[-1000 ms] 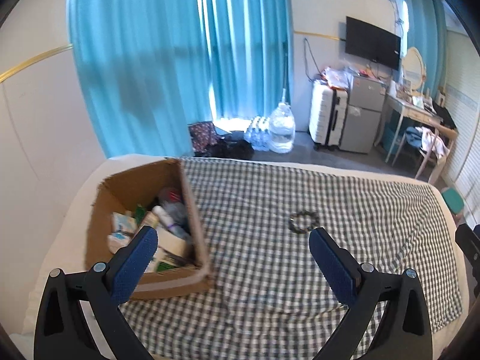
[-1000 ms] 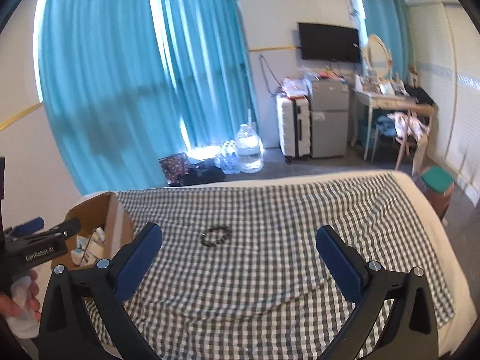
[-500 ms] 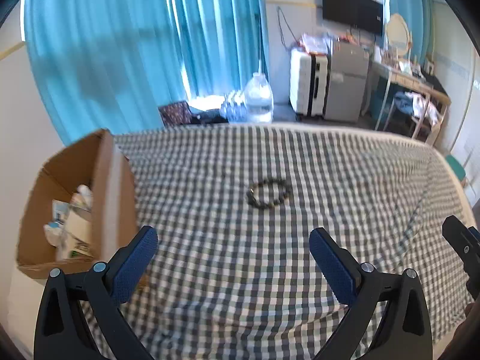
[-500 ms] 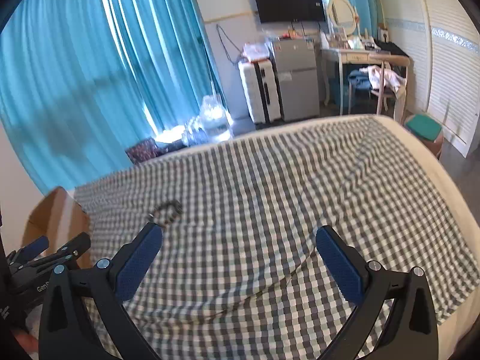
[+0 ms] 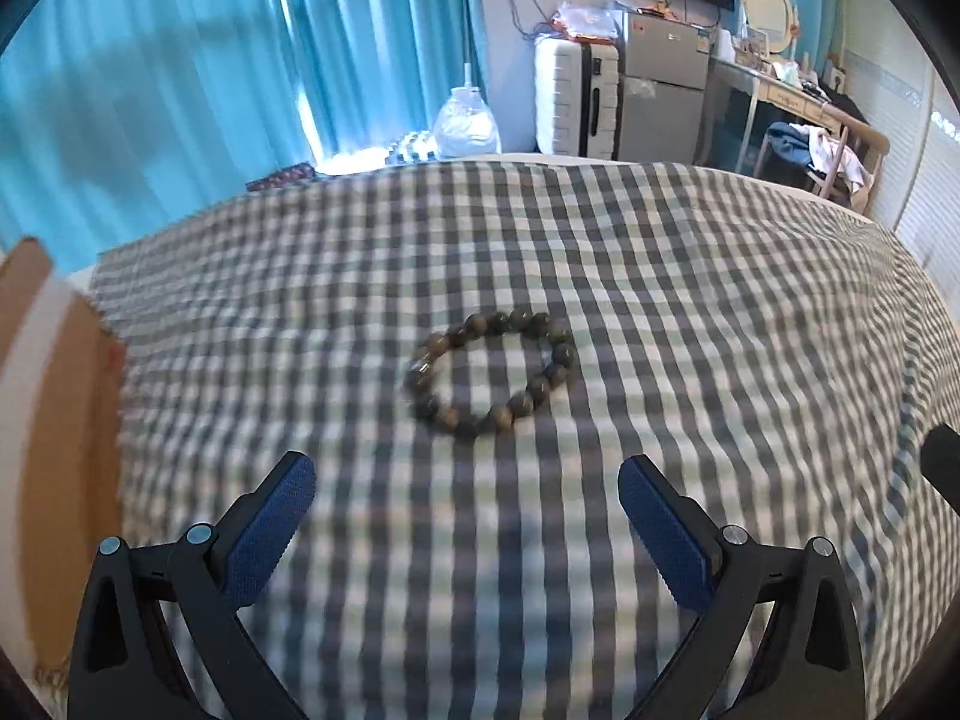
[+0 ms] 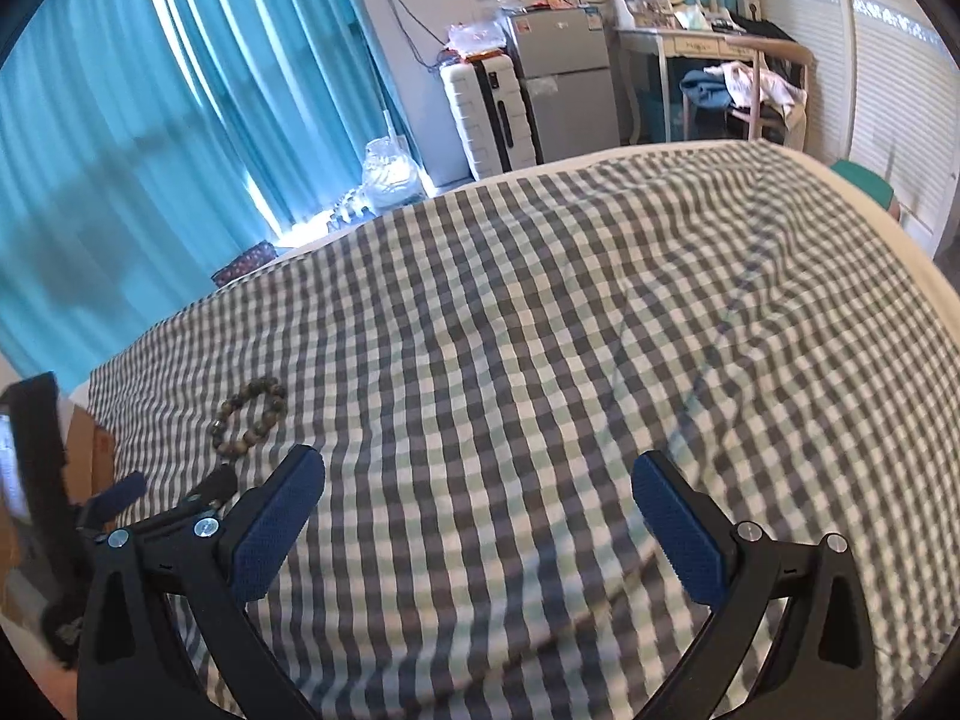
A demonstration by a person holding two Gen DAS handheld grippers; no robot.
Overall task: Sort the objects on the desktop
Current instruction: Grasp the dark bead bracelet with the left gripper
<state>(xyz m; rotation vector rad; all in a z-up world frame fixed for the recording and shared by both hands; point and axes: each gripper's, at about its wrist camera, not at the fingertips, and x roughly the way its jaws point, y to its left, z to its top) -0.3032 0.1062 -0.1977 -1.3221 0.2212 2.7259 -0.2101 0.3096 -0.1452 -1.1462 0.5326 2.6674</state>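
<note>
My left gripper (image 5: 467, 495) was spread wide and empty, hovering right over the checked cloth (image 5: 690, 300) with the bead bracelet (image 5: 489, 372) lying flat just ahead, between the fingers' line. The right gripper (image 6: 479, 498) was wide and empty too, well off to the side. I figured the bracelet would be light, floppy and slippery, so I'd pinch across one side of the loop. The cardboard box (image 5: 54, 420) sat off to the left.
</note>
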